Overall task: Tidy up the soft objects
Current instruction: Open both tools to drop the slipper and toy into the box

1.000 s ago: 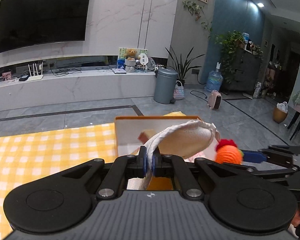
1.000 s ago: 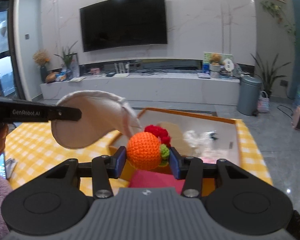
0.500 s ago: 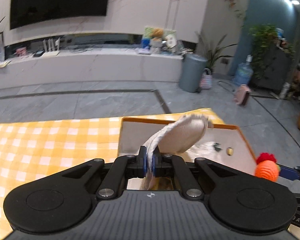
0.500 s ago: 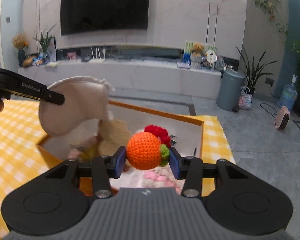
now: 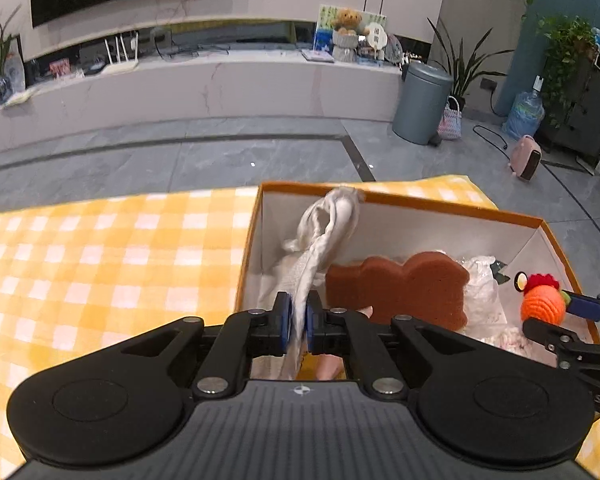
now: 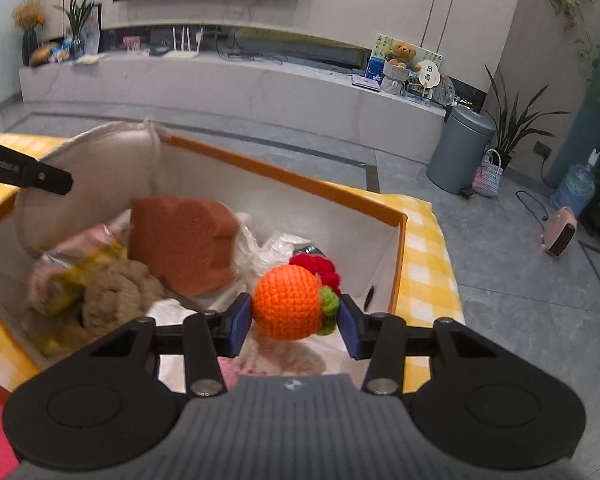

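While both grippers hover over the orange-rimmed box [image 5: 400,200], left gripper [image 5: 296,318] pinches a white cloth pad [image 5: 332,228] and right gripper [image 6: 294,316] clamps a crocheted orange [image 6: 288,302]; a brown sponge [image 6: 184,240] crowds the middle.

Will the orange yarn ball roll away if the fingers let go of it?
Probably a little: the orange yarn ball looks round. Its red tuft may stop it. The box beneath should keep it in.
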